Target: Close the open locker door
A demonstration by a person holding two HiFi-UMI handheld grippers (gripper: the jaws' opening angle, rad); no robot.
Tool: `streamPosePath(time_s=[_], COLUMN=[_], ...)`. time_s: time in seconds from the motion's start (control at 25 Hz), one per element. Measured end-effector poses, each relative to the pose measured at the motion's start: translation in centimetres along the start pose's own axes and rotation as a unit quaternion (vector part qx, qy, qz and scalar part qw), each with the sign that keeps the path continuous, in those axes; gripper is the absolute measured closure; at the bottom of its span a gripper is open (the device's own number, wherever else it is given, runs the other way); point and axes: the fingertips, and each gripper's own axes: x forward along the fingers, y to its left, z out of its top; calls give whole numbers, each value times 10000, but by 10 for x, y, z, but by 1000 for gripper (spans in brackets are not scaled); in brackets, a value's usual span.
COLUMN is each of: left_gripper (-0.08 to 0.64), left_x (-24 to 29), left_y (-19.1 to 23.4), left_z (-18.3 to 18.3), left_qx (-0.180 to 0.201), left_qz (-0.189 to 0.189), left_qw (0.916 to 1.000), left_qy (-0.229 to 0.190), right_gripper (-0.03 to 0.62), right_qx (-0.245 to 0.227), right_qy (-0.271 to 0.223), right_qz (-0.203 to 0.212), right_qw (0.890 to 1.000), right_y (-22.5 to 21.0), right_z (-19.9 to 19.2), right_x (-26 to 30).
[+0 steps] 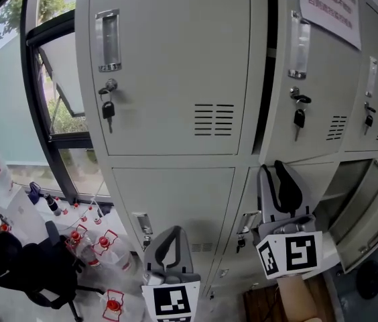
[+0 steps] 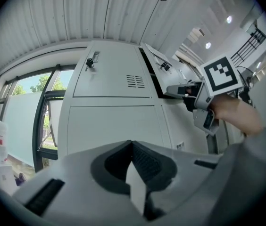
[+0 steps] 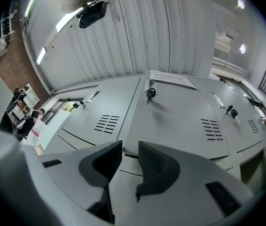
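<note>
The grey locker bank (image 1: 175, 66) fills the head view. At its lower right one door (image 1: 370, 221) stands swung open, with the compartment (image 1: 340, 183) showing behind it. My right gripper (image 1: 273, 169) is held up in front of the lower row of lockers, left of that open door and apart from it. Its jaws (image 3: 130, 147) are open with nothing between them. My left gripper (image 1: 173, 231) is lower and further left, facing a shut lower door. In the left gripper view its jaws (image 2: 131, 141) meet at the tips, empty.
Keys (image 1: 108, 110) hang from the upper door locks. A paper notice (image 1: 330, 5) is stuck on the upper right door. A window (image 1: 15, 99) is at the left, with red-capped bottles (image 1: 102, 247) and a black chair (image 1: 35, 270) on the floor below.
</note>
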Motion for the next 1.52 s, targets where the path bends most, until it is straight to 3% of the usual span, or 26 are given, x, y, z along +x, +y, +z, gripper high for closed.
streamPosePath(time_s=[0.28,0.64,0.84,1.16,1.28,1.52], left_gripper=[560,560,560,560,560,560], left_x=[8,15,19,25,26,19], left_y=[10,12,3,-48,-86,-175], left_z=[-2,-8,-8,-5,-4,-2], left_qx=[31,4,42,2,-139,-181], left_qz=[92,93,-8,-549,-872,-1651], left_qw=[10000,9999,9999,9985,9960,9861], left_qy=[23,80,117,87,119,102], right_gripper=[523,537,537,532,453,425], right_qx=[476,370,491,499,426,236], right_qy=[236,558,514,664,917,1622], right_qz=[-20,-165,-45,-423,-623,-1413], right_qw=[9986,9976,9975,9956,9929,9763], right_y=[-12,-19,-17,-49,-68,-128], right_z=[-17,-24,-21,-27,-38,-65], right_x=[23,35,33,-27,-64,-162])
